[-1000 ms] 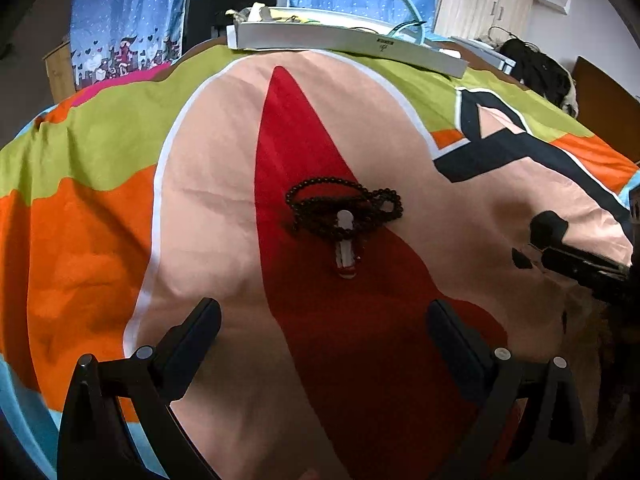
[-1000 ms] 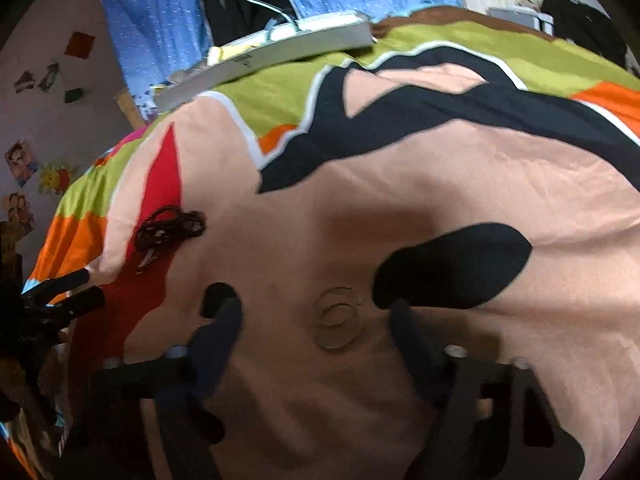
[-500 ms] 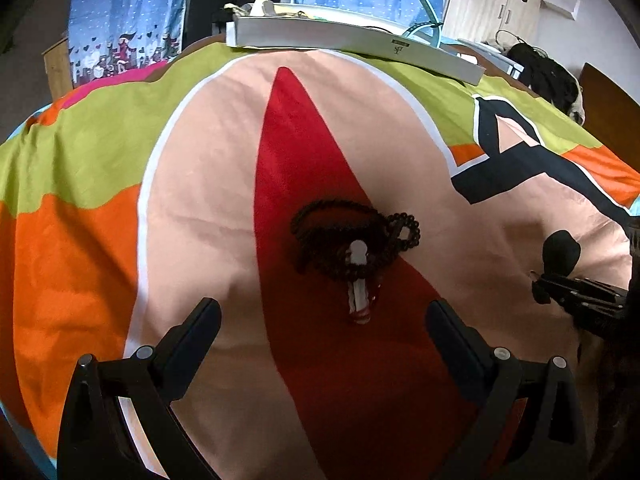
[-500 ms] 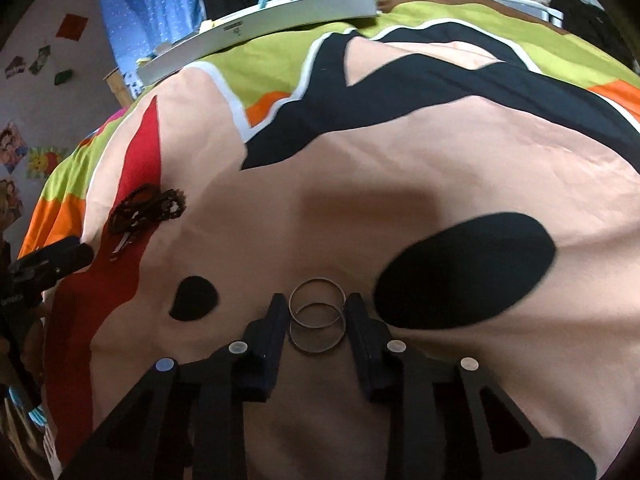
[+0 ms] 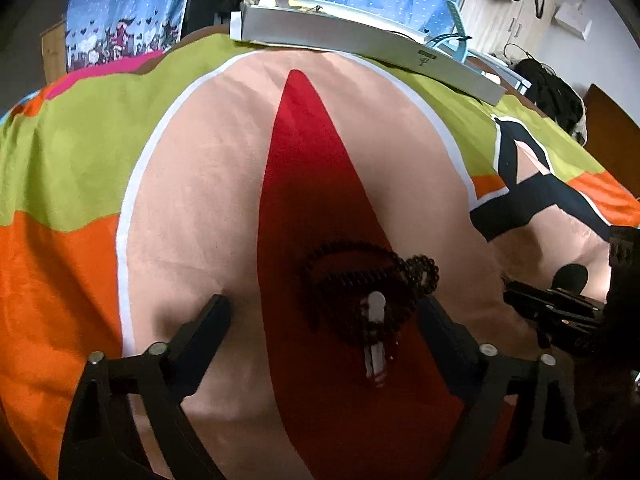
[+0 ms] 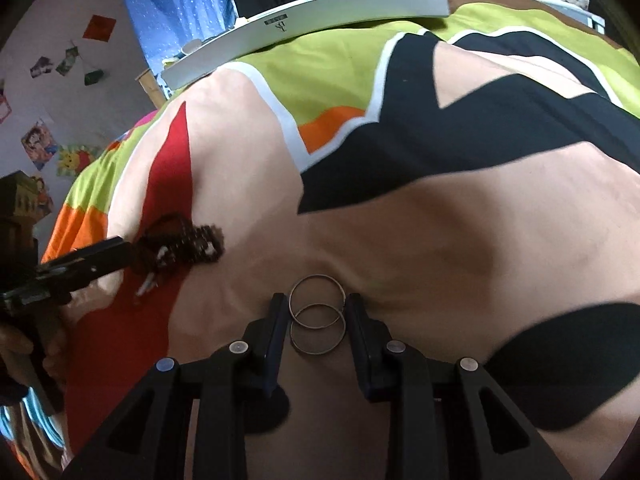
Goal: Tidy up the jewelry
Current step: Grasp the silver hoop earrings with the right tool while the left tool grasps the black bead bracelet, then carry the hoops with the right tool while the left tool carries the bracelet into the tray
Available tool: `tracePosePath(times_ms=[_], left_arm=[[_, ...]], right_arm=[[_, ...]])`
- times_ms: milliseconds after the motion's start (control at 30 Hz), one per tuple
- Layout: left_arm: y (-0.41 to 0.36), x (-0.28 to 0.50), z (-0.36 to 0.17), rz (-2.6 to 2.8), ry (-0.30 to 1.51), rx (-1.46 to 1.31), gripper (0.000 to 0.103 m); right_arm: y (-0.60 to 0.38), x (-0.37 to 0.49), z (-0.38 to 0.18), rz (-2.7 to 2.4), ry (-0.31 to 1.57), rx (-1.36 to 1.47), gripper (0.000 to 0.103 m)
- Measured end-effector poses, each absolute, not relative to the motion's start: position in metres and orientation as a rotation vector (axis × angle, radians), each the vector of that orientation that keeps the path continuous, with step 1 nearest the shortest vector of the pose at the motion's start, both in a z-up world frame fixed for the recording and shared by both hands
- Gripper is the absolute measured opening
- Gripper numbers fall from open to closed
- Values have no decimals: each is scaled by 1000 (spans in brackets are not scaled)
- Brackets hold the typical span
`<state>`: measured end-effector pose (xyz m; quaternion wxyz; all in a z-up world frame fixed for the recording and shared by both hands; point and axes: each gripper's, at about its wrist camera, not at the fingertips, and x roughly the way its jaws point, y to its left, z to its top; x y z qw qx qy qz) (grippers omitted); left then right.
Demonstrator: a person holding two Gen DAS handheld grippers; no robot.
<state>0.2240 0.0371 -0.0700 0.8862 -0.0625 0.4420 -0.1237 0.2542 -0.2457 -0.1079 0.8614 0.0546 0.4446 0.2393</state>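
Note:
A dark bead necklace (image 5: 360, 276) with a white pendant (image 5: 376, 332) lies bunched on the red patch of a colourful bedspread (image 5: 192, 208). My left gripper (image 5: 322, 312) is open and straddles it, the beads close to the right finger (image 5: 436, 320). Two thin metal rings (image 6: 318, 312) lie overlapping on the peach cloth. My right gripper (image 6: 316, 308) is shut on them, a finger touching each side. From the right wrist, the left gripper (image 6: 92, 260) appears at the left edge, reaching the necklace (image 6: 180, 240).
A long white box (image 5: 360, 40) lies along the bed's far edge, also seen as the white box (image 6: 304, 24) from the right. Blue curtains (image 5: 132, 8) hang behind it. A dark bag (image 5: 556, 92) sits at the far right. Pictures (image 6: 40, 144) dot the left wall.
My left gripper came forward and down until its open fingers straddle the necklace. My right gripper moved onto the two rings and went from wide open to shut on them.

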Motion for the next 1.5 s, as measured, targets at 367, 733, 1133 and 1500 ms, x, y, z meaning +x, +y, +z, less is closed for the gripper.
tracePosePath(times_ms=[367, 733, 1133, 1500], left_arm=[[36, 241, -78, -255, 986, -142, 20], [37, 222, -48, -289, 946, -108, 8], [29, 220, 36, -430, 844, -112, 8], [27, 253, 91, -445, 760, -103, 8]], right_arm=[[-242, 256, -106, 521, 920, 127, 28], [-240, 233, -84, 563, 822, 109, 28], [-218, 224, -33, 633, 711, 104, 28], [-195, 271, 32, 673, 607, 65, 28]])
